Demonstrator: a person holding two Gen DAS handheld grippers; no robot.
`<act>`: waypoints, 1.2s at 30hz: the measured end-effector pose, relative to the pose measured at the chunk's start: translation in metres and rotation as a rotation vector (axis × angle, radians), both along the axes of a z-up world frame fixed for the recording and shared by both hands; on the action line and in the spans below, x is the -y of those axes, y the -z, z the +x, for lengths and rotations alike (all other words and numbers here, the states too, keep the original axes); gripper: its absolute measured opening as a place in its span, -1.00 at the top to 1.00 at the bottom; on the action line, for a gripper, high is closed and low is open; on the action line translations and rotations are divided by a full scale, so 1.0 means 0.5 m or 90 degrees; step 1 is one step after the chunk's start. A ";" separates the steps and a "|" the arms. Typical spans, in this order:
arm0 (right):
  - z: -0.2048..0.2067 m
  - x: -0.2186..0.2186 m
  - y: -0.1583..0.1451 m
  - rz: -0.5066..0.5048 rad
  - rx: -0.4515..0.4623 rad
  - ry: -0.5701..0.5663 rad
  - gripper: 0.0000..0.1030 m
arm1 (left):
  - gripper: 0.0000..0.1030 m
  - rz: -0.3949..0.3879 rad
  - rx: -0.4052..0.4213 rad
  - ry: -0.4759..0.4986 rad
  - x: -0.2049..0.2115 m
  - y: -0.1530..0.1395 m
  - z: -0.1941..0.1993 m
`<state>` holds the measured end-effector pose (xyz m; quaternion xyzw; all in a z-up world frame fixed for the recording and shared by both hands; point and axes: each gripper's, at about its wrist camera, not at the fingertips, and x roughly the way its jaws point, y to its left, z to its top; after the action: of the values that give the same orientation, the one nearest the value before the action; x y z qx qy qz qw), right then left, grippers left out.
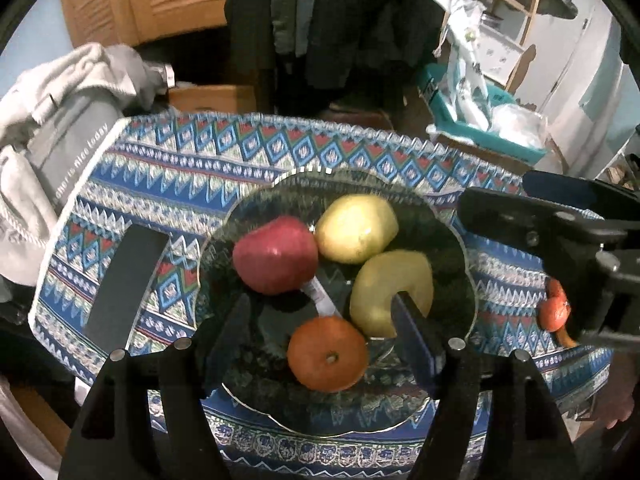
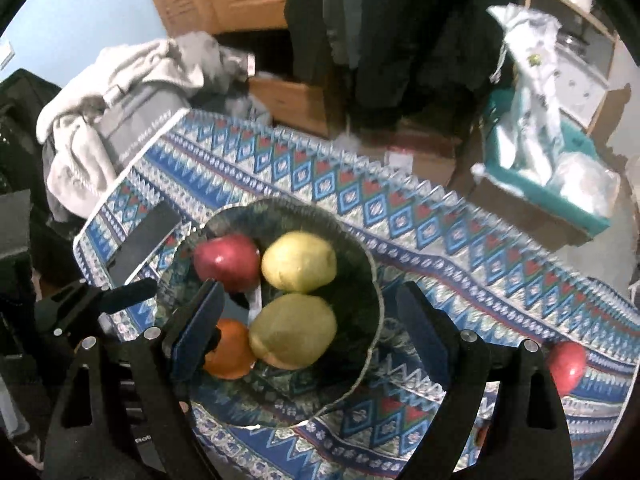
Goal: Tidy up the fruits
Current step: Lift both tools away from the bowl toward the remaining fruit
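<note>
The surface (image 1: 168,168), under a patterned blue cloth, carries a dark glass bowl (image 1: 460,248) near its middle. By my reading the task is well along: 4 fruits already lie in the bowl, a red apple (image 1: 276,256), 2 yellow-green pears (image 1: 356,226) (image 1: 392,292) and an orange (image 1: 326,354). Left outside are another red apple (image 2: 566,366) on the cloth to the right, and something orange-red (image 1: 554,308), too hidden to name.

A black phone (image 1: 124,288) lies left of the bowl; it blocks nothing.

The left hand-held gripper (image 1: 320,340) hovers over the bowl, wide open and empty. The right hand-held gripper (image 2: 308,328) is likewise spread and empty, well apart from the loose apple.
</note>
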<state>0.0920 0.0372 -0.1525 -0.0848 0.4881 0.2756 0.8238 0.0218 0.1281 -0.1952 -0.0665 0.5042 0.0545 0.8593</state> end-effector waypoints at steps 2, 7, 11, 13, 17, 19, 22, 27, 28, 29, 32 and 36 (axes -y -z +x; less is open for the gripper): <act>-0.005 0.011 -0.024 -0.001 0.021 0.005 -0.72 | -0.45 0.014 0.015 0.004 0.007 -0.021 -0.003; -0.019 0.031 -0.080 0.000 0.074 0.017 -0.72 | -0.45 0.008 0.056 0.008 0.019 -0.073 -0.013; -0.036 0.054 -0.130 0.001 0.123 0.028 -0.71 | -0.45 0.002 0.084 0.014 0.028 -0.111 -0.016; -0.041 0.064 -0.149 0.006 0.137 0.034 -0.71 | -0.45 0.006 0.098 0.017 0.032 -0.130 -0.017; -0.054 0.091 -0.191 0.014 0.176 0.046 -0.72 | -0.45 0.009 0.124 0.020 0.039 -0.164 -0.022; -0.060 0.106 -0.210 0.021 0.191 0.056 -0.71 | -0.45 0.004 0.138 0.023 0.044 -0.182 -0.027; -0.070 0.127 -0.235 0.032 0.208 0.064 -0.71 | -0.48 -0.001 0.158 0.029 0.051 -0.209 -0.033; -0.090 0.163 -0.270 0.034 0.248 0.077 -0.71 | -0.54 -0.002 0.196 0.042 0.072 -0.257 -0.046; -0.095 0.168 -0.274 0.035 0.254 0.079 -0.71 | -0.55 -0.001 0.204 0.044 0.076 -0.266 -0.048; -0.100 0.177 -0.280 0.036 0.262 0.082 -0.71 | -0.56 0.000 0.214 0.048 0.083 -0.276 -0.052; -0.110 0.198 -0.292 0.040 0.275 0.092 -0.71 | -0.56 0.001 0.231 0.057 0.097 -0.296 -0.057; -0.120 0.231 -0.304 0.052 0.284 0.107 -0.71 | -0.58 -0.007 0.251 0.070 0.115 -0.318 -0.062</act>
<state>0.0318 -0.0782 -0.0006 -0.0688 0.2879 0.1999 0.9340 -0.0093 0.0707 -0.0361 -0.0526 0.3296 -0.0094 0.9426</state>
